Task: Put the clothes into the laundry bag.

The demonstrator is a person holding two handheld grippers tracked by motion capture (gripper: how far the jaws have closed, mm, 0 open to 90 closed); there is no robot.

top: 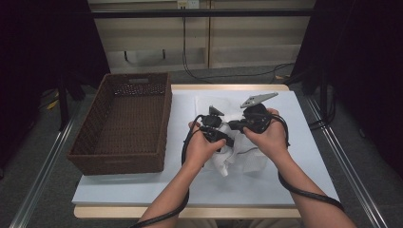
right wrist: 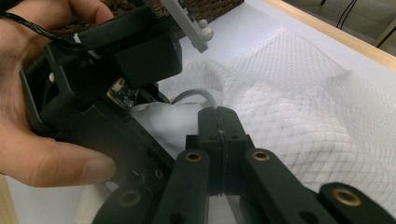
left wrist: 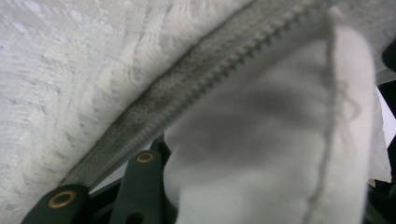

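White cloth (right wrist: 299, 88) is what I am working, a mesh-textured garment with a zipper (left wrist: 196, 88), bunched on the table (top: 294, 161) in front of me. My right gripper (right wrist: 218, 122) has its two black jaws pressed flat together, and a thin edge of fabric seems to run into the seam between them, so I judge it pinched there, though the bite is too slim to be sure. My left gripper (top: 216, 134) sits so deep in the cloth that its own view gives me mostly a folded flap (left wrist: 275, 140) and the zipper tape running diagonally above the linkage; I cannot tell whether its jaws are apart or together. From the right gripper view my left hand (right wrist: 42, 140) wraps its gripper just beside my right jaws, almost touching. From above, both hands meet over the middle of the cloth, which is partly spread behind them and crumpled toward me.

A brown wicker basket (top: 121, 156) stands on the left part of the table, well apart from the bundle.

I judge this to be mid-fold or gathering: both grippers taking hold near the zipper edge. Next I need a sure left grip, then to draw the two holds apart so the fabric straightens without slipping out of the thin right pinch.
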